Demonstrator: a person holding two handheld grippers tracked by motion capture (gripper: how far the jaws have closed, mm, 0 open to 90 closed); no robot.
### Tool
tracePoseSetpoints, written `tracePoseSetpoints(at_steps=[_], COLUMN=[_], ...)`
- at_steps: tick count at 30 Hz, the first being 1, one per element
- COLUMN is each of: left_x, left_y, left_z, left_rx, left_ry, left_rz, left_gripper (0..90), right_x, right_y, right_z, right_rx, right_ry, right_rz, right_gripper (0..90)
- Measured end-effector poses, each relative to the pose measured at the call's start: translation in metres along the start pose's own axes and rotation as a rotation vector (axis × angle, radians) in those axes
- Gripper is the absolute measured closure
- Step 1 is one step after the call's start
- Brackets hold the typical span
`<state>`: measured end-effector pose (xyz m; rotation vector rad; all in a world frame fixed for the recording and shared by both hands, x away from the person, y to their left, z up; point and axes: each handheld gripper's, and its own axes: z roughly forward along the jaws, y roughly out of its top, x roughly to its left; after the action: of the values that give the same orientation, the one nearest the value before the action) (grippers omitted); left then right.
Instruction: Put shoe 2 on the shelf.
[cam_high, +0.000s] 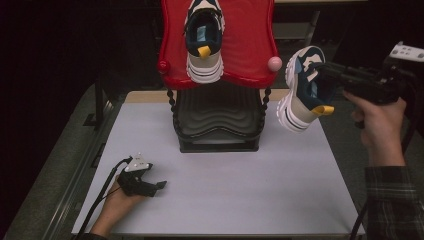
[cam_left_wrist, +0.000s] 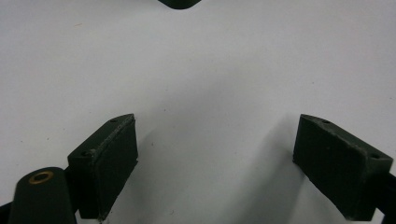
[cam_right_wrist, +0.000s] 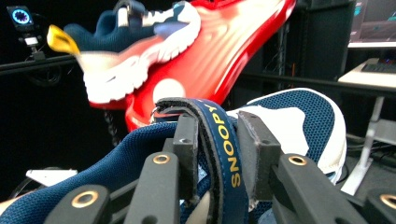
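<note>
Navy mesh, white panels and a yellow heel tab mark the held shoe (cam_high: 302, 90), which in the high view hangs in the air off the right edge of the worktop (cam_high: 225, 195), just right of the rack. Its long axis runs steeply, toe up toward the far side, heel and yellow tab low and nearer the person, the white sole turned toward the rack. The right claw (cam_high: 320, 69) grips it at the tongue strap, and the claw's tips are buried in the shoe's opening. A second shoe (cam_high: 204, 40) lies on the red tray (cam_high: 250, 45), heel toward the camera, its toe cut off by the top edge. Below the tray sits a black ribbed shelf (cam_high: 217, 117). The left claw (cam_high: 159, 185) rests on the worktop near its front left corner.

From the left gripper view, the left claw (cam_left_wrist: 215, 158) stands wide open over bare worktop (cam_left_wrist: 210, 70).

From the right gripper view, the right claw (cam_right_wrist: 217, 140) is clamped on the navy strap (cam_right_wrist: 224, 140) lettered SNOOPY; the held shoe (cam_right_wrist: 299, 121) runs away from the lens, its heel cut off below. The second shoe (cam_right_wrist: 130, 42) is blurred.
</note>
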<state>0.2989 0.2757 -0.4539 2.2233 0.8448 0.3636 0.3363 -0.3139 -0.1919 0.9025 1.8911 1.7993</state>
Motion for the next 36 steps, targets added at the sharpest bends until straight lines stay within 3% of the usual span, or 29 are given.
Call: tracePoseSetpoints(at_steps=[10, 19, 24, 36], left_x=[0.0, 0.0, 0.0, 0.0], left_y=[0.0, 0.0, 0.0, 0.0], left_z=[0.0, 0.0, 0.0, 0.0], left_rx=[0.001, -0.002, -0.002, 0.001], left_ry=[0.0, 0.001, 0.001, 0.0], left_rz=[0.0, 0.0, 0.0, 0.001], left_gripper=[12.9, 13.0, 12.9, 13.0], right_x=[0.002, 0.013, 0.017, 0.029], right_y=[0.049, 0.085, 0.097, 0.113], right_z=[-0.003, 0.012, 0.025, 0.094], right_rx=[-0.062, -0.089, -0.093, -0.05], right_ry=[0.017, 0.054, 0.073, 0.142], right_rz=[-0.024, -0.054, -0.065, -0.118], right_gripper=[69.6, 69.6, 69.7, 69.8])
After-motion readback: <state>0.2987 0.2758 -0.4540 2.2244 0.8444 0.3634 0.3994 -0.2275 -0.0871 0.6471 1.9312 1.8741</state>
